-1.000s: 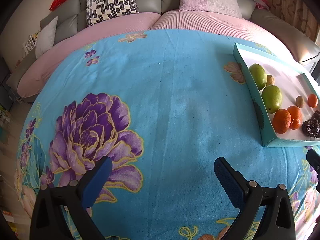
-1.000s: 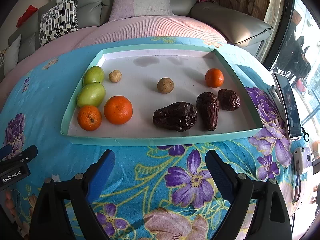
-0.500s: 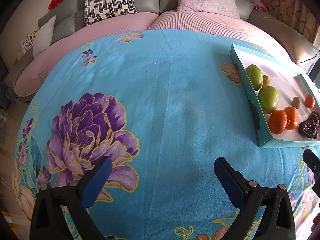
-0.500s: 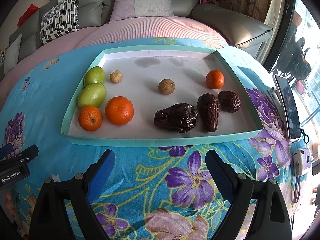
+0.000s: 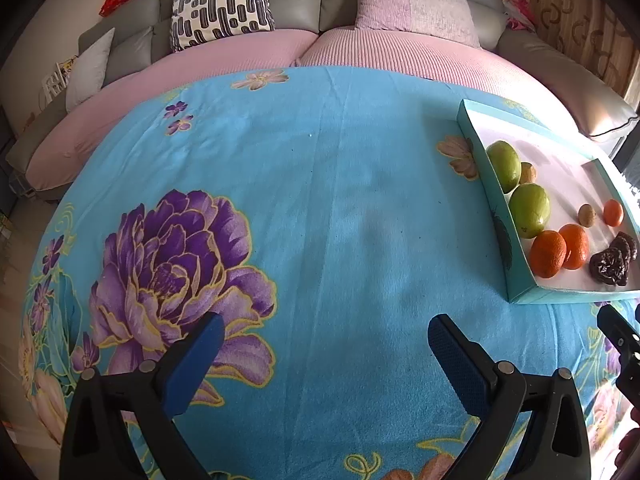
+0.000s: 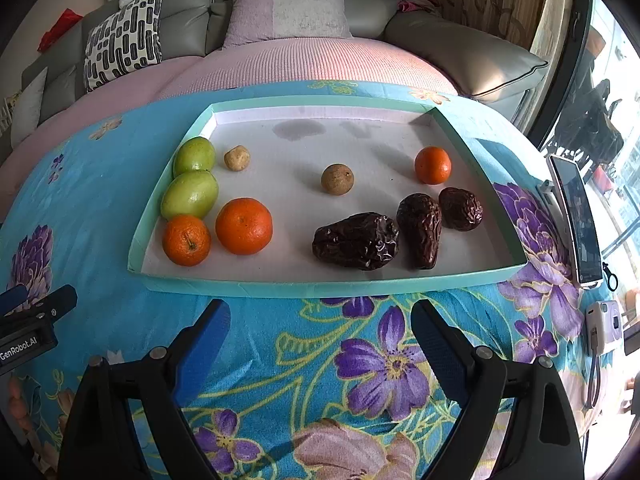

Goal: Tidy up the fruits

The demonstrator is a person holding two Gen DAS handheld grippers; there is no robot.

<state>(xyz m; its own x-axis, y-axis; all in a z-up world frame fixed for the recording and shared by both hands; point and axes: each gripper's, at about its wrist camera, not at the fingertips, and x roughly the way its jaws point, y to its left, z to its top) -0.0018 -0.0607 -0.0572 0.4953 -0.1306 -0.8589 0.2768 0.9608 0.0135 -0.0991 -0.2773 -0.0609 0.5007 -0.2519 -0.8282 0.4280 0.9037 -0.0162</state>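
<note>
Left gripper (image 5: 322, 336): jaws spread wide, nothing between them, poised over bare blue cloth (image 5: 320, 200). Tray (image 5: 502, 236) off to the right of this view, well apart from the jaws. Inside it, seen edge-on: two green fruits (image 5: 528, 210) by the near wall, two oranges (image 5: 549, 253) just below them, a small orange (image 5: 613, 213), two brown nuts (image 5: 587, 215), dark dates (image 5: 610, 266). Tip of the other tool visible at the right edge. No fruit on the cloth here.

Right gripper (image 6: 320, 334): likewise spread, empty, hovering just short of the tray's front wall (image 6: 320, 286). Tray contents, left to right: green fruits (image 6: 190, 195) stacked along the left wall and touching each other; orange (image 6: 186, 240) beside a bigger orange (image 6: 244, 226) at front left; pale nut (image 6: 237, 158) next to the upper green fruit; round nut (image 6: 337, 179) alone mid-tray; small orange (image 6: 432, 165) alone toward the back right; three dates (image 6: 356, 241) clustered at front right, middle one touching its neighbours. Phone (image 6: 576, 220) and a small white device (image 6: 604, 326) on the cloth to the right.

Progress, judged: greens and dates already grouped; two oranges paired. Left to do, probably: bring the small orange to the other two, put the two nuts together. No grasp begun yet. Right gripper better placed for the next pick.
</note>
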